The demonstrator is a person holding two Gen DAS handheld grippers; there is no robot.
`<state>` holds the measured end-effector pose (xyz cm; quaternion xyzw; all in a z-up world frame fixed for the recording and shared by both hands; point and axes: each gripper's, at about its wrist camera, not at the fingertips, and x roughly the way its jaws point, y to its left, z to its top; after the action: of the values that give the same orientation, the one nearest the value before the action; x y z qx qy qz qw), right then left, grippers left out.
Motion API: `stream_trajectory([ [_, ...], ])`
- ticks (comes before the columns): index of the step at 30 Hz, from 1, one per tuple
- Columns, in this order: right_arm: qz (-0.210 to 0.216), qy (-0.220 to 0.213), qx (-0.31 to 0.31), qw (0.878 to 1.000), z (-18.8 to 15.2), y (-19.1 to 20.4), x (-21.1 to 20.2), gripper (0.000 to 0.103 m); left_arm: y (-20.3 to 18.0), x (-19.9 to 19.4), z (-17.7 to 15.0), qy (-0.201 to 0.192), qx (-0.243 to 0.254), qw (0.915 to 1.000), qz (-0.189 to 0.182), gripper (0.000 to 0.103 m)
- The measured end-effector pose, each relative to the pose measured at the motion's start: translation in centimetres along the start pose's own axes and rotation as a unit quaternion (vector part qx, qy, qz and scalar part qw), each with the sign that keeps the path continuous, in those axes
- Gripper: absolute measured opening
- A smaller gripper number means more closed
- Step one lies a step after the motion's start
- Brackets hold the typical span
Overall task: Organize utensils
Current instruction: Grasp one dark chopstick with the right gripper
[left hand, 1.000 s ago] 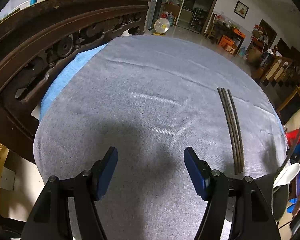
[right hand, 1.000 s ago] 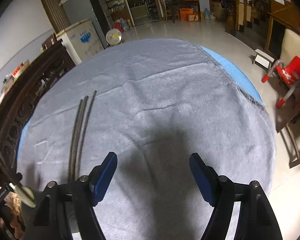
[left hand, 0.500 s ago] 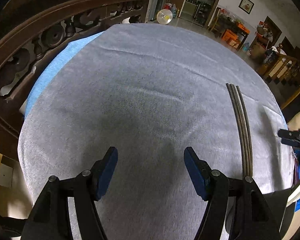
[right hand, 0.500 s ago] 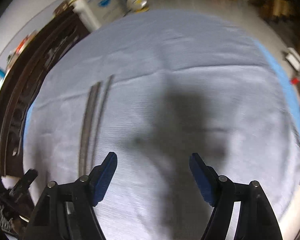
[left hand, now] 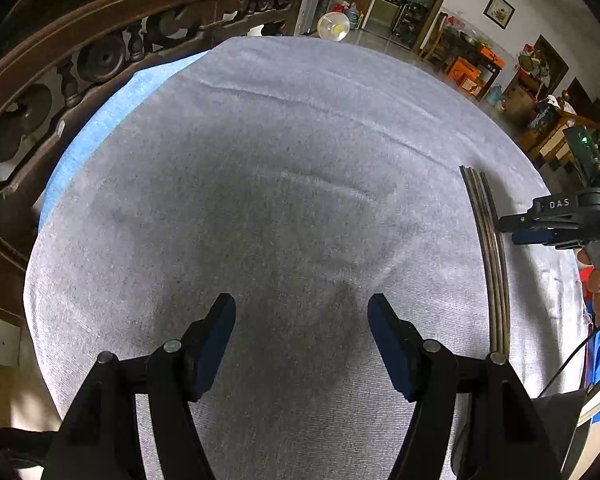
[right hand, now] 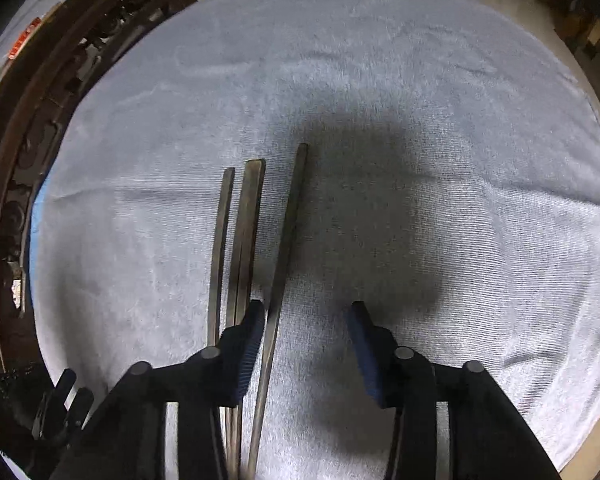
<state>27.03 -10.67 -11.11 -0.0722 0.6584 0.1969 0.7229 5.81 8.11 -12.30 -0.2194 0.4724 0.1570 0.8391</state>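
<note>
- At the far left in the left wrist view, a dark carved wooden rail (left hand: 100,52) curves round the edge of the table, with a strip of blue cloth (left hand: 96,120) showing beside it.
- Next, the grey cloth (left hand: 280,160) covers the round table.
- Over its near part the left gripper (left hand: 302,334) hangs with its jaws wide apart and nothing between them.
- Further right, the dark chopsticks (left hand: 492,264) lie side by side on the grey cloth.
- At the right edge, the right gripper (left hand: 518,228) reaches in just beside them.
- From the right wrist view, the right gripper (right hand: 306,340) is spread wide, holding nothing; one chopstick (right hand: 282,264) runs between its fingers, the others (right hand: 240,240) just left of the left finger.
</note>
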Motion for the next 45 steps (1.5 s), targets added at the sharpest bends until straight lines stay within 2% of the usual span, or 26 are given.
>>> stream_trajectory([
  [4,-0.003,0.009,-0.010,1.000,0.4,1.4,0.4,0.038,0.1,0.1,0.0,0.003,-0.003,1.0000,0.002,0.069],
  [6,-0.032,0.010,-0.026,0.999,0.7,2.4,0.8,0.035,-0.1,0.0,0.1,0.002,-0.002,1.0000,0.004,0.069],
  [8,-0.057,0.013,-0.042,0.997,0.8,2.9,1.0,0.019,-0.4,-0.3,0.1,0.001,0.001,1.0000,0.005,0.069],
  [10,-0.069,0.017,-0.057,0.996,0.9,3.2,1.3,0.009,-0.9,-0.5,0.3,0.003,0.007,1.0000,0.004,0.069],
  [12,-0.070,0.026,-0.061,0.995,0.6,2.5,1.1,0.007,-1.5,-0.5,0.8,0.012,0.021,0.9997,0.005,0.069],
  [15,-0.079,0.033,-0.060,0.995,-0.7,0.7,0.6,0.007,-2.5,-0.3,2.3,0.030,0.040,0.9987,-0.008,0.069],
  [18,-0.074,0.039,-0.054,0.995,-1.9,-0.9,0.3,0.007,-4.1,0.7,4.3,0.068,0.057,0.9954,-0.036,0.069],
  [20,-0.066,0.038,-0.049,0.996,-2.4,-1.6,0.2,0.007,-6.1,1.8,5.9,0.102,0.076,0.9903,-0.056,0.069],
  [25,-0.046,0.033,-0.041,0.998,-2.8,-2.3,0.0,0.007,-11.5,4.7,9.1,0.154,0.104,0.9812,-0.053,0.069],
  [27,-0.038,0.034,-0.038,0.998,-2.8,-2.6,-0.1,0.007,-13.5,6.4,9.8,0.187,0.112,0.9742,-0.058,0.069],
  [31,-0.017,0.035,-0.029,0.999,-2.6,-5.9,-1.1,0.009,-16.2,9.2,10.6,0.223,0.110,0.9680,-0.030,0.069],
  [33,-0.012,0.034,-0.028,0.999,-2.6,-6.2,-1.3,0.009,-17.3,10.0,10.7,0.233,0.114,0.9656,-0.017,0.069],
  [36,-0.007,0.033,-0.029,0.999,-2.6,-6.7,-1.5,0.009,-18.5,11.0,10.8,0.247,0.119,0.9616,0.001,0.062],
  [40,-0.002,0.029,-0.028,0.999,-2.4,-7.0,-2.4,0.008,-19.7,11.8,10.4,0.259,0.127,0.9571,0.023,0.059],
  [44,-0.001,0.029,-0.028,0.999,-2.6,-7.5,-2.6,0.008,-21.1,12.3,10.0,0.255,0.143,0.9551,0.048,0.057],
  [45,-0.001,0.029,-0.029,0.999,-2.6,-7.4,-2.5,0.008,-21.5,12.6,10.1,0.253,0.147,0.9544,0.056,0.051],
])
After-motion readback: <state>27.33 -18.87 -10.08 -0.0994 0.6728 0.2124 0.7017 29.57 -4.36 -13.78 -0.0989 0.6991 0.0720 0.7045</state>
